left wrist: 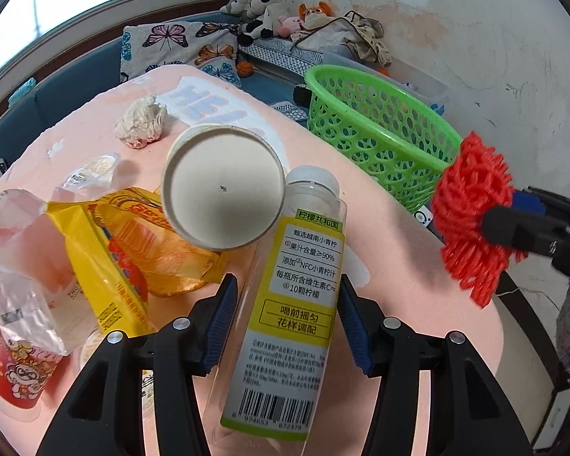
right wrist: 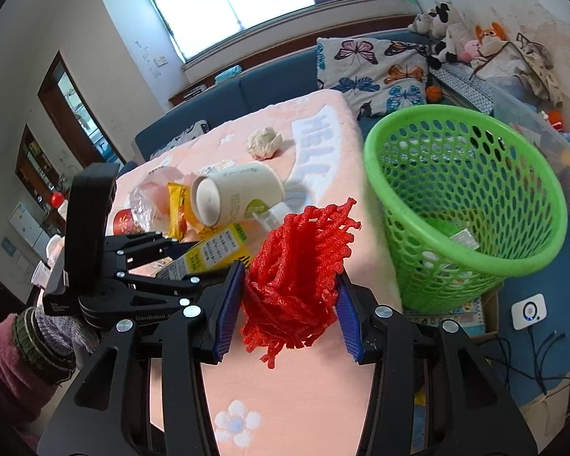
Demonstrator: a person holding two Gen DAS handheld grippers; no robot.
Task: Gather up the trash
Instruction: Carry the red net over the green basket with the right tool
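My left gripper (left wrist: pixel 285 288) has its blue pads on both sides of a clear juice bottle (left wrist: pixel 300 285) with a yellow-green label, lying on the pink table; the grip looks closed on it. A white paper cup (left wrist: pixel 224 190) lies on its side just beyond. My right gripper (right wrist: pixel 290 285) is shut on a red foam fruit net (right wrist: pixel 300 266), held above the table just left of the green basket (right wrist: pixel 463 205). The net also shows in the left wrist view (left wrist: pixel 471 212), near the basket (left wrist: pixel 380 133).
A yellow snack wrapper (left wrist: pixel 106 250), clear plastic bags (left wrist: pixel 19 266), a red cup (left wrist: pixel 7 364) and a crumpled tissue (left wrist: pixel 140 123) lie on the pink table (left wrist: pixel 399 250). The basket holds a few scraps. A sofa with cushions and plush toys is behind.
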